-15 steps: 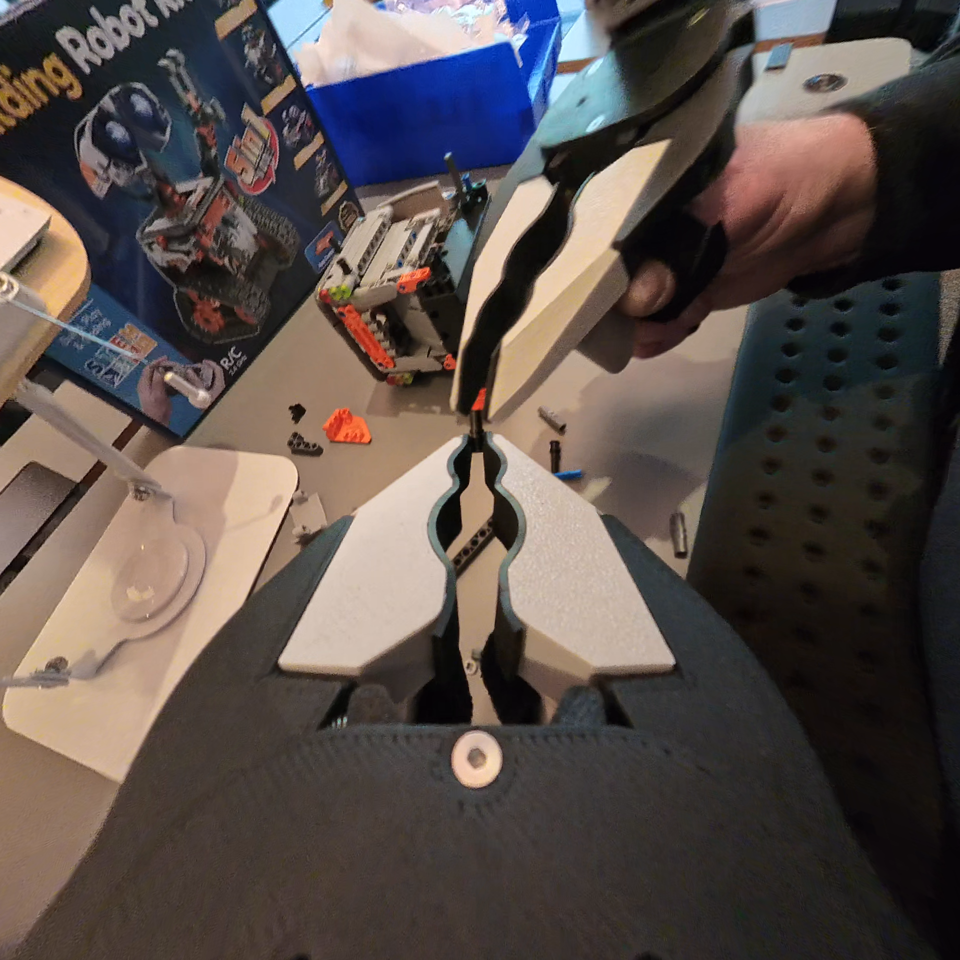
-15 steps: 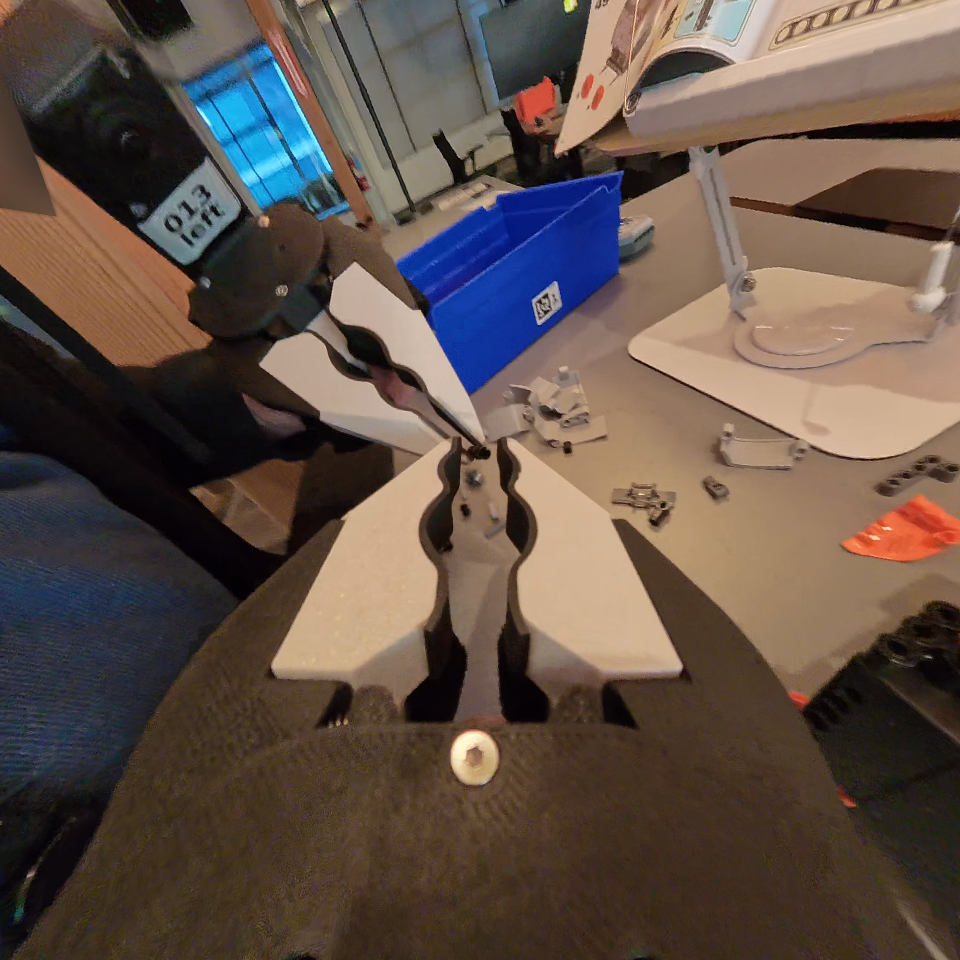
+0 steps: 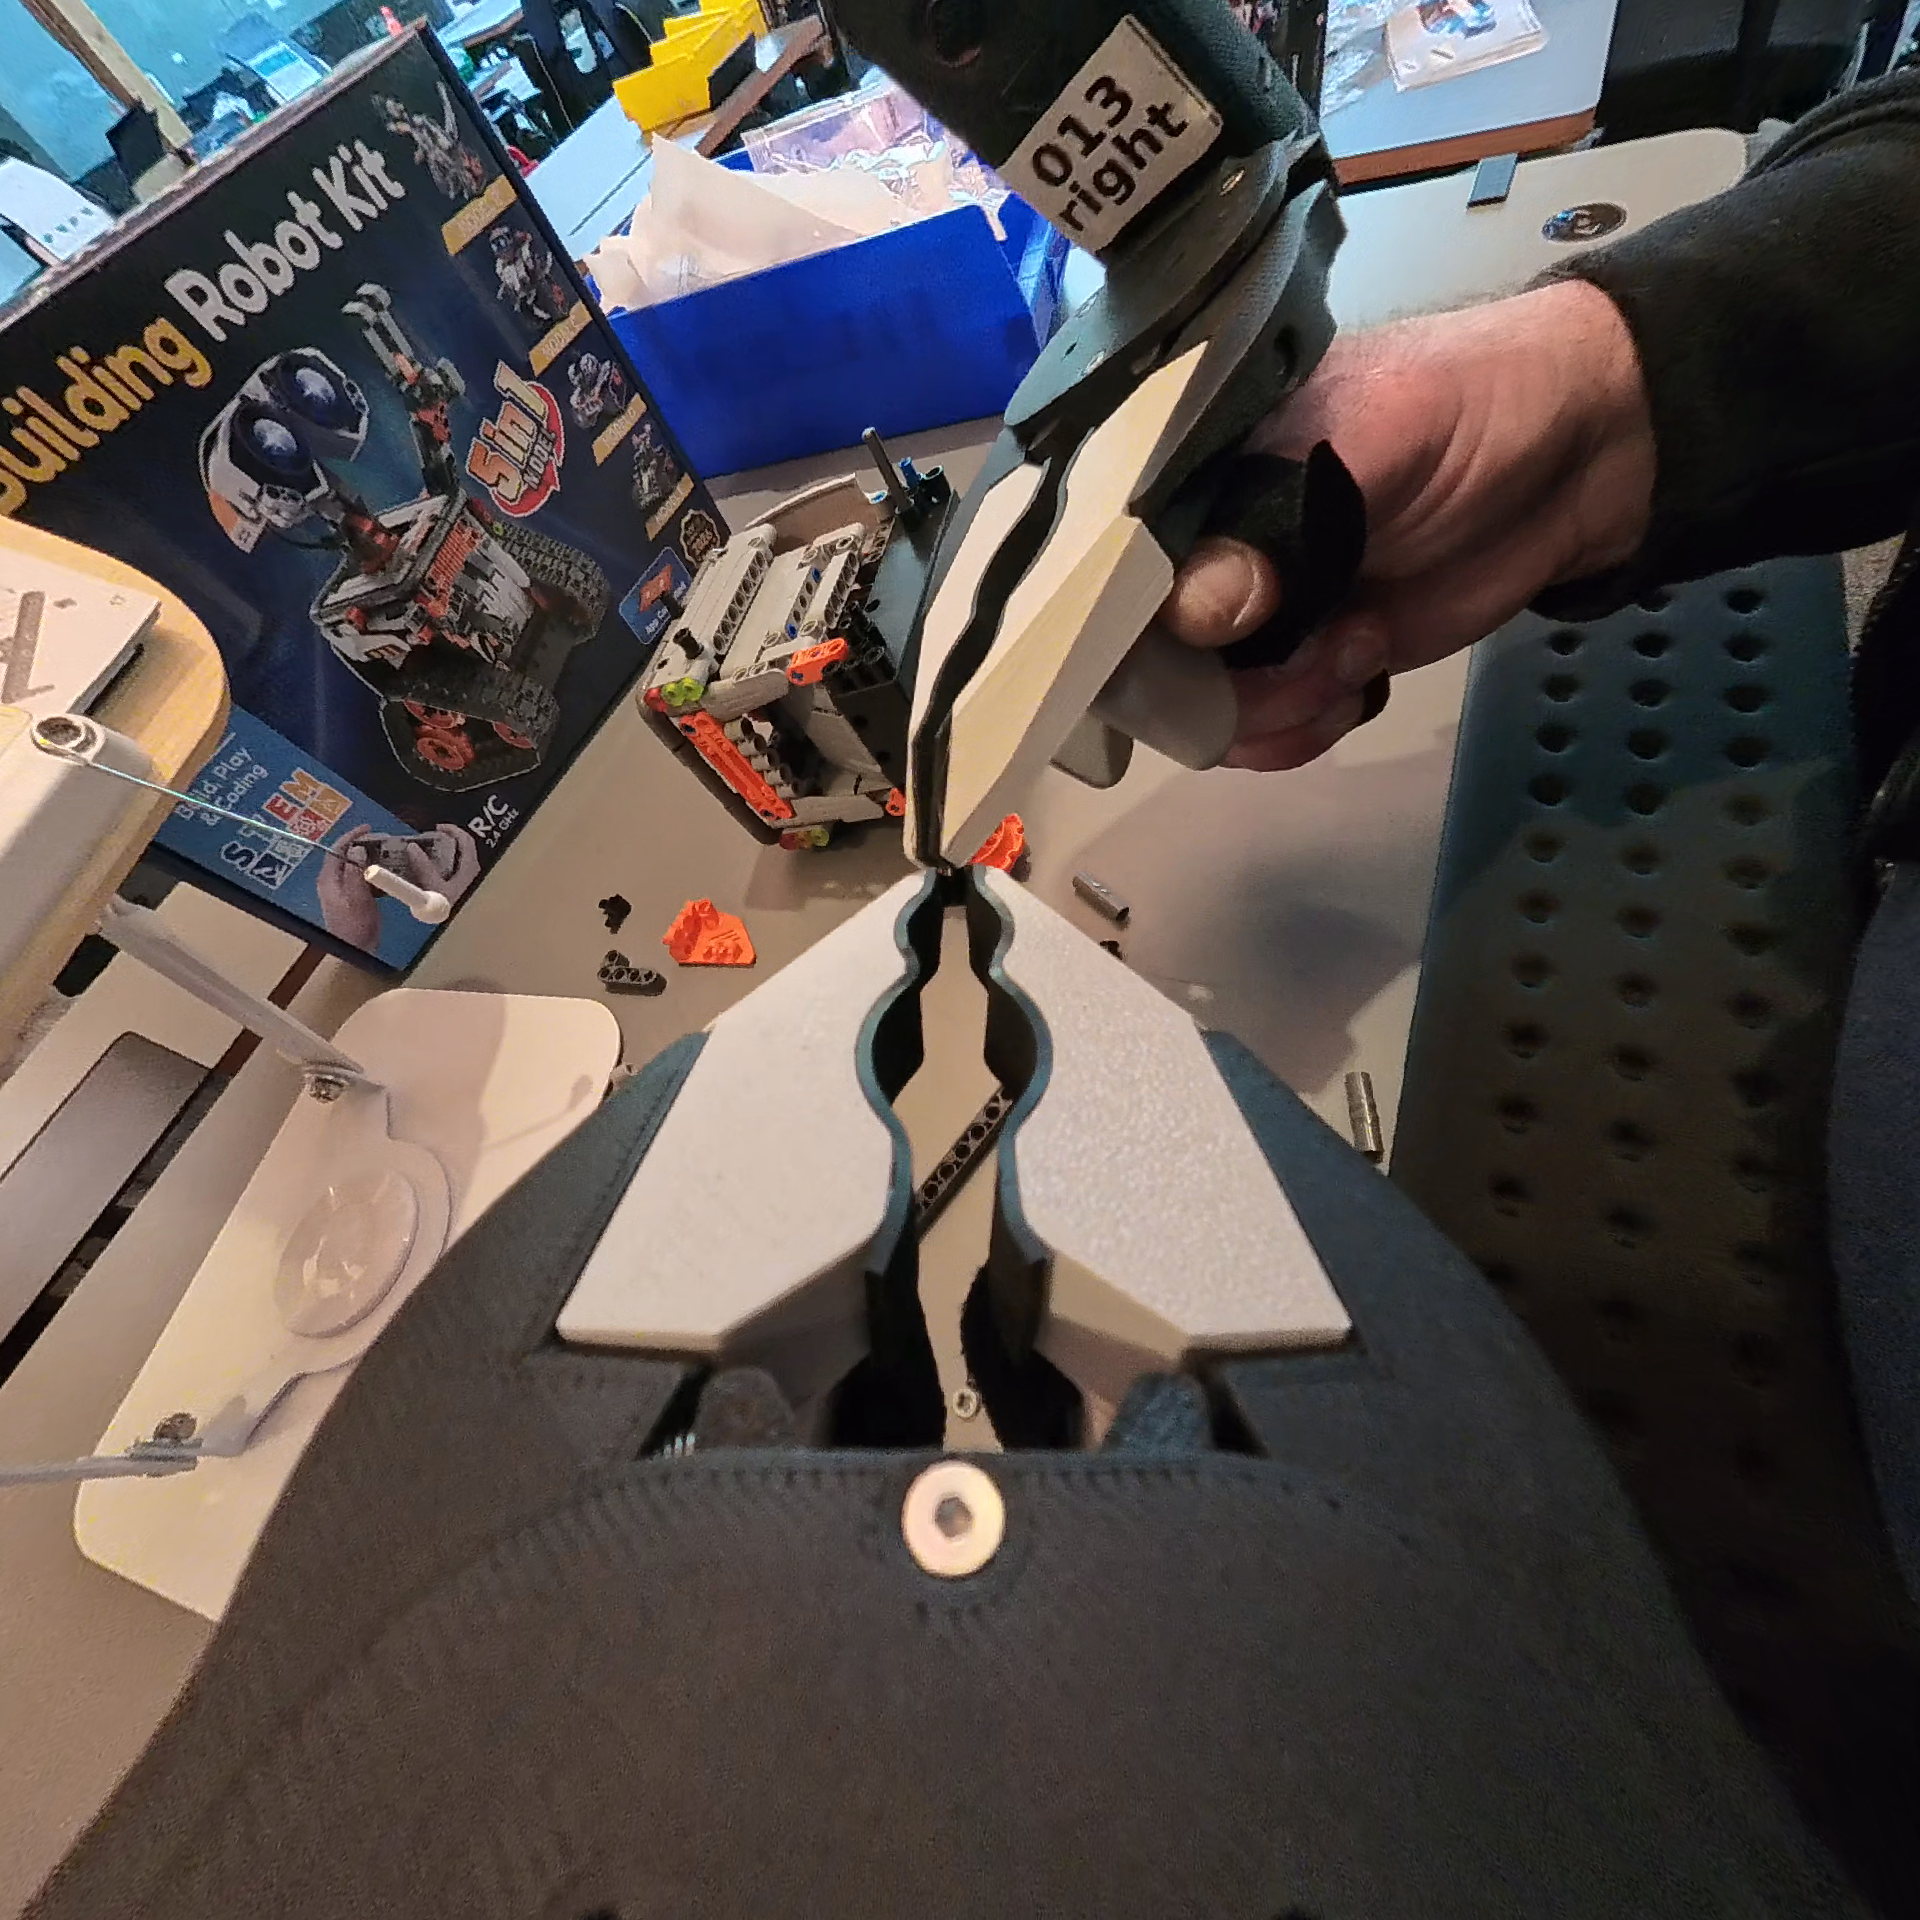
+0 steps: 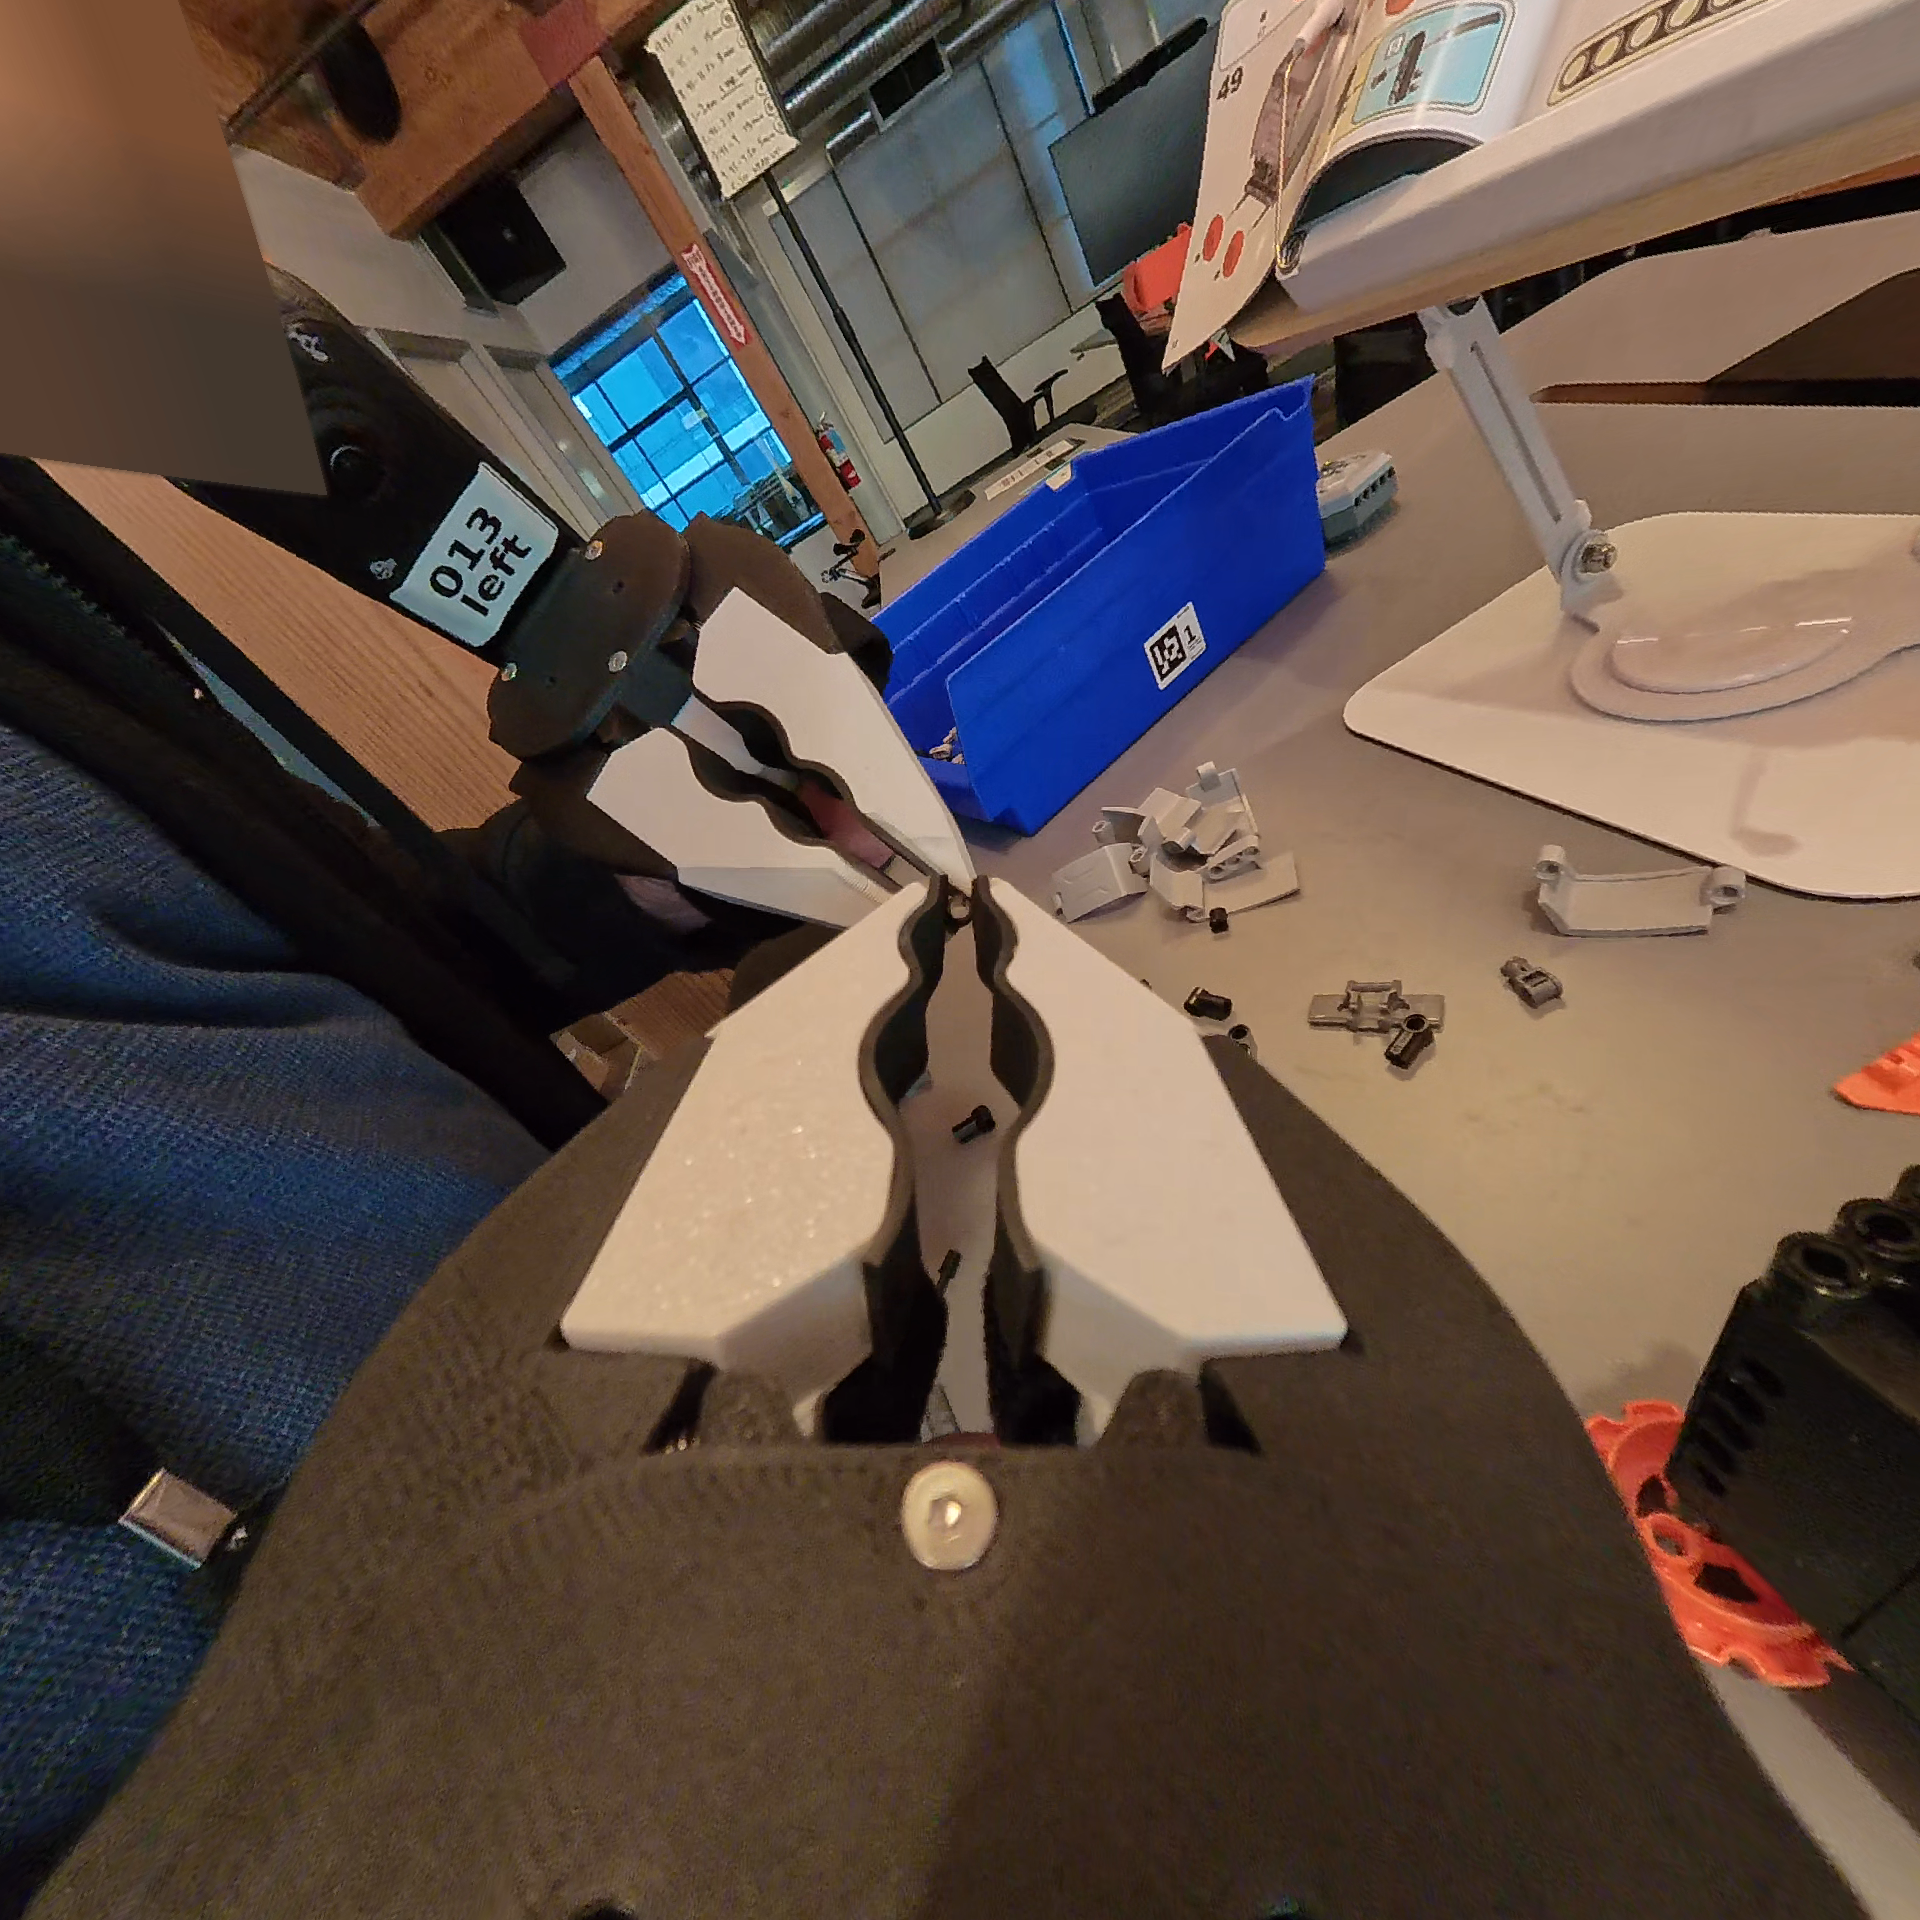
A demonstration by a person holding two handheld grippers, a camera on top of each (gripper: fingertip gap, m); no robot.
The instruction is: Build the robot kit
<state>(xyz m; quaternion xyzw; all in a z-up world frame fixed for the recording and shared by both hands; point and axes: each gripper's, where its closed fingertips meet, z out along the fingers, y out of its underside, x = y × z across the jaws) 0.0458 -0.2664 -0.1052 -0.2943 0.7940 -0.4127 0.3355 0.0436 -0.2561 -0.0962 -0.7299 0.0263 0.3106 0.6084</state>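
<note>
Small dark piece [image 3: 948, 881]: pinched at the tips of both grippers, above the grey table [image 3: 1247, 935]; its exact shape is too small to tell; in the right wrist view it shows at the meeting tips with a pale round end [image 4: 958, 906]
Left gripper [image 3: 948, 883]: fingers drawn together at the tips onto the small dark piece; wavy gap behind the tips stays open; a black perforated beam [image 3: 961, 1148] lies on the table below that gap
Right gripper [image 3: 930, 847]: comes down from 1 o'clock in the left wrist view, held by a hand [image 3: 1434, 520] in a dark sleeve; its tips are closed on the same piece, touching the left gripper's tips
Half-built model [image 3: 790, 665]: grey, black and orange, on the table at 11 o'clock from the tips, just beside the right gripper's fingers [image 3: 1039, 623]
Kit box [image 3: 312, 499]: dark blue, propped upright at 10 o'clock, well apart
Blue bin [image 4: 1101, 613]: at 1 o'clock in the right wrist view; white wrapping shows in it in the left wrist view
Loose parts: orange wedge [image 3: 712, 933] and black bits [image 3: 629, 975] at 9 o'clock; grey panels [image 4: 1174, 842] and a curved grey panel [image 4: 1631, 888] at 3 o'clock in the right wrist view
White stand base [image 4: 1621, 769]: at 2 o'clock, carrying an open booklet [image 4: 1455, 83] overhead
</note>
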